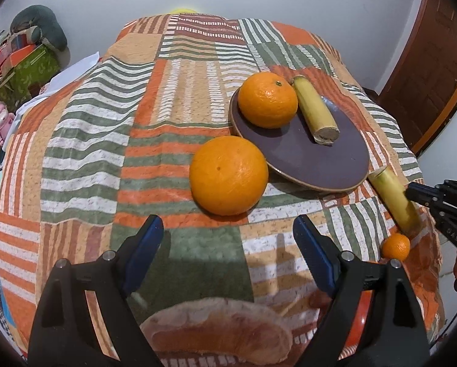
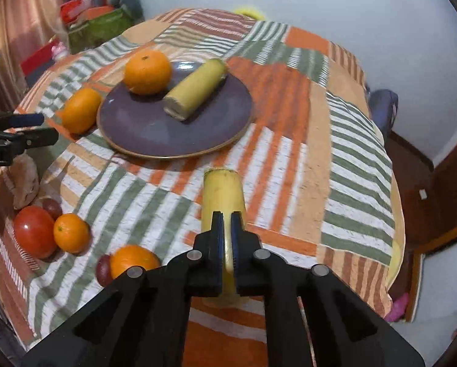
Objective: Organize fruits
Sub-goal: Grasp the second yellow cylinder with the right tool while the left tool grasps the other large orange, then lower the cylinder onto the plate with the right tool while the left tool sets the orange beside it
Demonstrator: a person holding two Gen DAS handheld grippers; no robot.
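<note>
A purple plate (image 1: 314,159) (image 2: 155,131) holds an orange (image 1: 267,99) (image 2: 147,72) and a cut yellow stalk piece (image 1: 315,110) (image 2: 194,90). A large orange (image 1: 228,175) (image 2: 81,110) lies on the cloth against the plate's near-left rim. My left gripper (image 1: 228,238) is open and empty just short of that orange. A second yellow stalk piece (image 1: 395,195) (image 2: 223,195) lies in front of the plate. My right gripper (image 2: 225,223) is above its near end, jaws nearly together; whether they pinch it is unclear.
A patchwork striped cloth (image 2: 320,153) covers the table. At the near-left edge lie a tomato (image 2: 34,231), a small orange (image 2: 71,232) (image 1: 396,246), another orange (image 2: 133,260), dark plums (image 2: 103,270) and a pinkish root (image 1: 216,333). Boxes (image 1: 23,61) stand beyond the table's left.
</note>
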